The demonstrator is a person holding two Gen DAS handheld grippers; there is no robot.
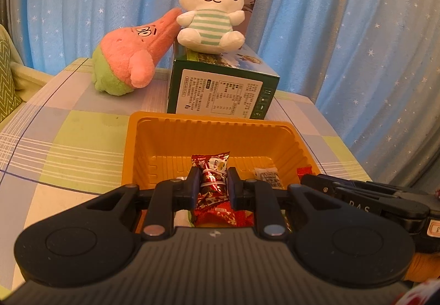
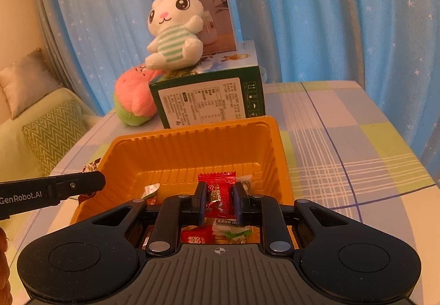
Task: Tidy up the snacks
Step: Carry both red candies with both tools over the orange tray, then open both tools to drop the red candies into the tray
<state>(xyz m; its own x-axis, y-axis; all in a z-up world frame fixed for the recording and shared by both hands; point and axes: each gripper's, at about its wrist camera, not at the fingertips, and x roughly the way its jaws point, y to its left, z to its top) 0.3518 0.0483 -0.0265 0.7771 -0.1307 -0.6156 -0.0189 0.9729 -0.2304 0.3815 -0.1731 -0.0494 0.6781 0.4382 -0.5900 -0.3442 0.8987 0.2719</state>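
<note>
Two wrapped snacks are in transit above the orange tray [image 1: 154, 145] on the bench: the left gripper [image 1: 211, 184] has its jaws clenched on a red-and-silver candy [image 1: 211, 167], the right gripper [image 2: 219, 199] on a red candy [image 2: 218, 195]. Depositing appears to be the step in hand; next, each should lower slightly and release over bare tray floor.

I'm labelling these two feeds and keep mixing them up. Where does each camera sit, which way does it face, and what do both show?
Left wrist: on the left tool, looking along its fingers down into the orange tray; its pads clamp a red-and-white candy; the right tool enters from the right.
Right wrist: on the right tool, facing the same tray, clamping a red candy; the left tool enters from the left.
Shared: tray, green box, white bunny plush, pink plush, blue curtain.
</note>
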